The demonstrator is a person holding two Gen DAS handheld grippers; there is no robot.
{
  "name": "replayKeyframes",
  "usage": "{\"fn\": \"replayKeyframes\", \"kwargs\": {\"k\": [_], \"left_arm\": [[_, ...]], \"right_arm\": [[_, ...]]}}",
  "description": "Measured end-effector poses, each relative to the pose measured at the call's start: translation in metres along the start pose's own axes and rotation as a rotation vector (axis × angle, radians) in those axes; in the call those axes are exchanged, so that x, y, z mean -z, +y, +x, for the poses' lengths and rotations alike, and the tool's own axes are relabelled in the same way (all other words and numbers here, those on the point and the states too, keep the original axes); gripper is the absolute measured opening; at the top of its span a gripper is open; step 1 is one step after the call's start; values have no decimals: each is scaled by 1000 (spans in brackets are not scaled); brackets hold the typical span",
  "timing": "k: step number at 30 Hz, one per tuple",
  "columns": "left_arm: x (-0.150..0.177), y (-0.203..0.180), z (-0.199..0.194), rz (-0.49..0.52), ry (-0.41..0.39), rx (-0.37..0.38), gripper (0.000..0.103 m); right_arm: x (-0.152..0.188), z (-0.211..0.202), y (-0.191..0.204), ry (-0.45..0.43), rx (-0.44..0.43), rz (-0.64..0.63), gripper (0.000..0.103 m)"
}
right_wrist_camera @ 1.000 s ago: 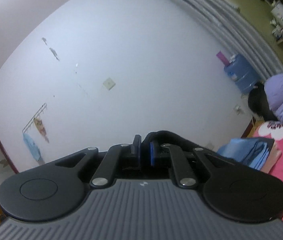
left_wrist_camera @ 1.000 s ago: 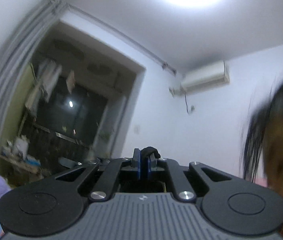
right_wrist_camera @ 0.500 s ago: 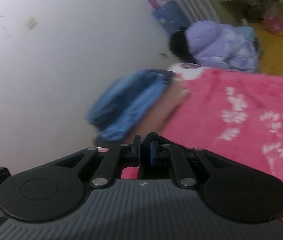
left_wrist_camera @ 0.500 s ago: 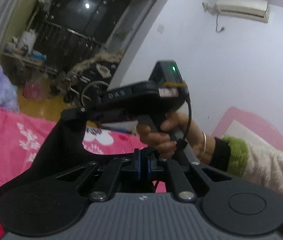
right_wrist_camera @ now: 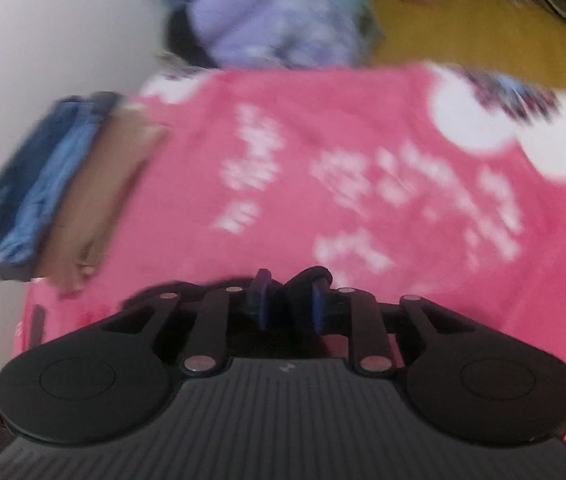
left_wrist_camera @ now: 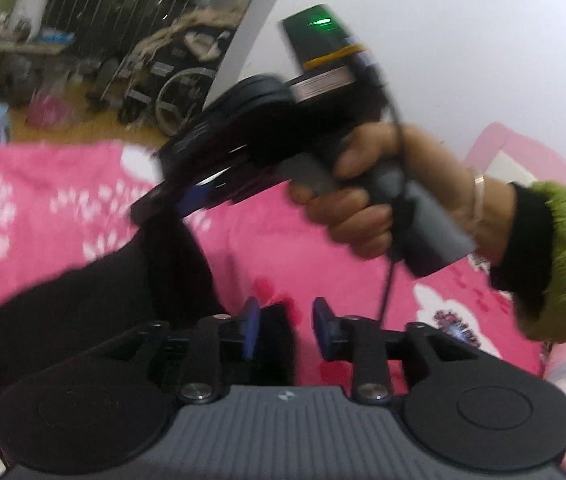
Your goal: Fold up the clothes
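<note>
A black garment [left_wrist_camera: 83,300] lies draped over the pink blanket [left_wrist_camera: 63,200] on the bed. My left gripper [left_wrist_camera: 285,328] hangs low over it with its jaws opening. A fold of the black cloth sits beside the left pad, and the pads do not press on it. In the left wrist view a hand [left_wrist_camera: 355,200] holds my right gripper [left_wrist_camera: 163,208], and black cloth hangs from its tip. In its own view the right gripper [right_wrist_camera: 289,304] has its jaws opening, with a bunch of black cloth [right_wrist_camera: 307,278] between them.
Folded blue jeans [right_wrist_camera: 39,172] and a brown garment [right_wrist_camera: 99,188] are stacked at the blanket's left edge by the wall. A purple jacket [right_wrist_camera: 267,24] lies beyond the bed. A wheelchair [left_wrist_camera: 179,92] stands on the wooden floor. A pink headboard [left_wrist_camera: 523,152] is at right.
Both grippers swung down from facing the ceiling and wall to just over the bed, bringing the black garment with them. Both sets of jaws were shut and now stand apart.
</note>
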State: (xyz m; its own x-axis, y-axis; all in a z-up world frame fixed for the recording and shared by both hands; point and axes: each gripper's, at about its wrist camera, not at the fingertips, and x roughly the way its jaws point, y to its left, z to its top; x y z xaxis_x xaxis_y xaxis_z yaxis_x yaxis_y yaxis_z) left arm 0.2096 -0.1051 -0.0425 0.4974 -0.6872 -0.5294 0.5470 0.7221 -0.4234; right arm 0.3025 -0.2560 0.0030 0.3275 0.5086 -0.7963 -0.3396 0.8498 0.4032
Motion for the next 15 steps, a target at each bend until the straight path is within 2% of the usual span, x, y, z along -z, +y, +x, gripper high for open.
{"fn": "replayKeyframes", "kwargs": {"k": [1, 2, 3, 4, 7, 10, 12, 14, 15], "left_arm": [[4, 4, 3, -11, 2, 0, 53], [8, 7, 3, -21, 5, 6, 55], [10, 11, 3, -30, 11, 15, 57], [15, 12, 2, -38, 16, 22, 59], [22, 18, -3, -68, 9, 41, 64], [22, 21, -22, -94, -36, 74, 70], [18, 26, -37, -77, -90, 81, 74], [12, 41, -57, -65, -149, 56, 79], [8, 51, -64, -57, -161, 21, 80]], "right_arm": [[4, 4, -9, 6, 9, 19, 25], [7, 4, -17, -2, 28, 36, 32], [10, 2, -24, -20, 42, 54, 46], [10, 1, -33, -39, 34, 83, 53], [10, -11, -64, -86, -34, 240, 54], [12, -30, -79, -165, -37, 289, 55], [23, -47, -85, -205, -51, 308, 56], [42, -65, -90, -220, -63, 315, 57], [53, -73, -91, -221, -65, 315, 58]]}}
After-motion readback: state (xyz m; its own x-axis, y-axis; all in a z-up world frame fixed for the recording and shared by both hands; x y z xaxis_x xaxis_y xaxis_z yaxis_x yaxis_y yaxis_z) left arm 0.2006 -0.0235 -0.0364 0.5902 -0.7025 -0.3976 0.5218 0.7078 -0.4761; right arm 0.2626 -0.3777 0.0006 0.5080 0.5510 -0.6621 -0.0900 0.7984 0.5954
